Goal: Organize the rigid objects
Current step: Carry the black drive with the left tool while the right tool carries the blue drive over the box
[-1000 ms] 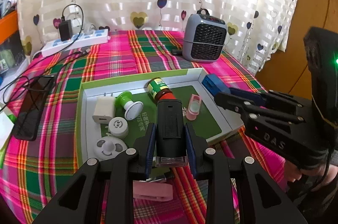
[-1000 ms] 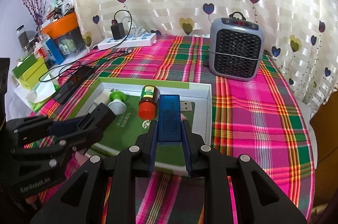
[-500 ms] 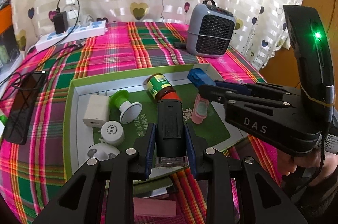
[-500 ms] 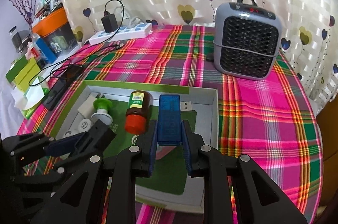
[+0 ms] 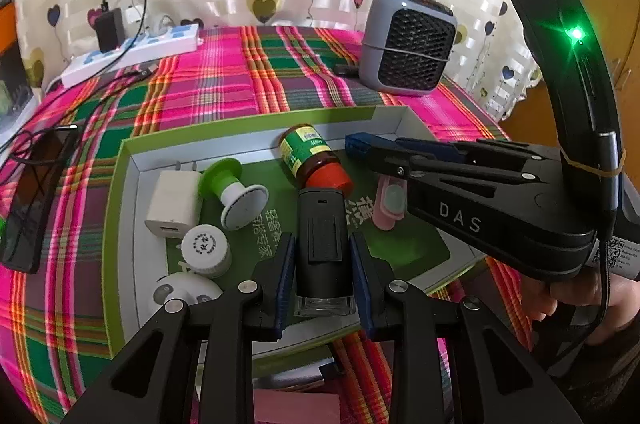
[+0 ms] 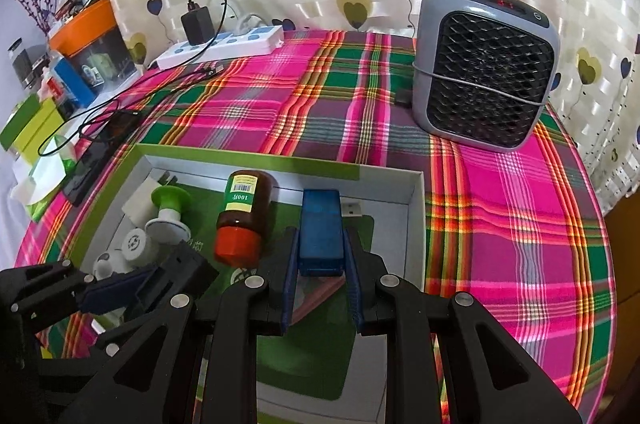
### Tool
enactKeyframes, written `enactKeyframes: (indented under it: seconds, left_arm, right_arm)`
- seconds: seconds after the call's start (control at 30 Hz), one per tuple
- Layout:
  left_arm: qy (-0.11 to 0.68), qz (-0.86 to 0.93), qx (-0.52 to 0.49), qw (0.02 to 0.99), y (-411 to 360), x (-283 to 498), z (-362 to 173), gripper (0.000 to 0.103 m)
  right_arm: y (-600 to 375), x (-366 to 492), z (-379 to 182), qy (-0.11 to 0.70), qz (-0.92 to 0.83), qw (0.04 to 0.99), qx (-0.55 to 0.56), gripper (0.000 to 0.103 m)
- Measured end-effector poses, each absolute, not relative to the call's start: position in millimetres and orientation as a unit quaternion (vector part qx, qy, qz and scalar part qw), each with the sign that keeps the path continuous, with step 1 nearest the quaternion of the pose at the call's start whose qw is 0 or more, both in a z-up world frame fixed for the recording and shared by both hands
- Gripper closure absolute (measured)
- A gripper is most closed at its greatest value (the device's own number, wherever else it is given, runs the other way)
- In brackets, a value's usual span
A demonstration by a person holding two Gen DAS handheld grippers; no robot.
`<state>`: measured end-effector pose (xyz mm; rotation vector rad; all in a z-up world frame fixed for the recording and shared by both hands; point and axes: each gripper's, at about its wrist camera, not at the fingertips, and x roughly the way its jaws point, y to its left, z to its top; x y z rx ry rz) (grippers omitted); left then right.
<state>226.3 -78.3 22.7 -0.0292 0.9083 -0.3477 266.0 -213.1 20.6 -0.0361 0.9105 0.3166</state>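
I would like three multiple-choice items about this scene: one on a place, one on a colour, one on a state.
1. Where does the brown bottle lie?
A. inside the green-rimmed box
B. on the power strip
C. beside the heater

2. What colour is the bottle's cap?
A. white
B. red
C. blue

3. What is the right gripper doing?
A. standing open and empty
B. closed on a blue USB device
C. closed on a phone

Answers: 1 A, it rests on the box's green floor. 2 B, the cap is red. 3 B, both pads press the blue body.
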Motion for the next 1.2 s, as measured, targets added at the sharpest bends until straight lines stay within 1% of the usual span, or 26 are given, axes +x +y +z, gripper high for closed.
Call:
enactKeyframes:
  seconds: [0.3, 1.03, 1.13, 1.2]
  left_arm:
    - [0.441, -0.167, -0.014, 0.882, -80.3, 228.4, 19.0, 0.077]
    - [0.446, -0.164, -0.009, 0.880, -82.2, 228.4, 17.8, 0.077]
    - [0.446, -0.164, -0.007, 0.880, -82.7, 227.5, 18.6, 0.076]
    - [0.445, -0.163, -0.007, 0.881, -82.8, 227.2, 19.1, 0.074]
  right_arm:
    - [-211.7, 267.3, 19.7, 0.436, 0.151, 0.887, -0.024, 0.080]
    - [-214.8, 266.7, 19.3, 0.439, 0.153, 0.886, -0.001, 0.080]
    - [-214.7, 266.0, 19.6, 0.438, 0.152, 0.886, -0.001, 0.080]
    - [-214.8, 264.8, 20.1, 0.437, 0.151, 0.887, 0.001, 0.080]
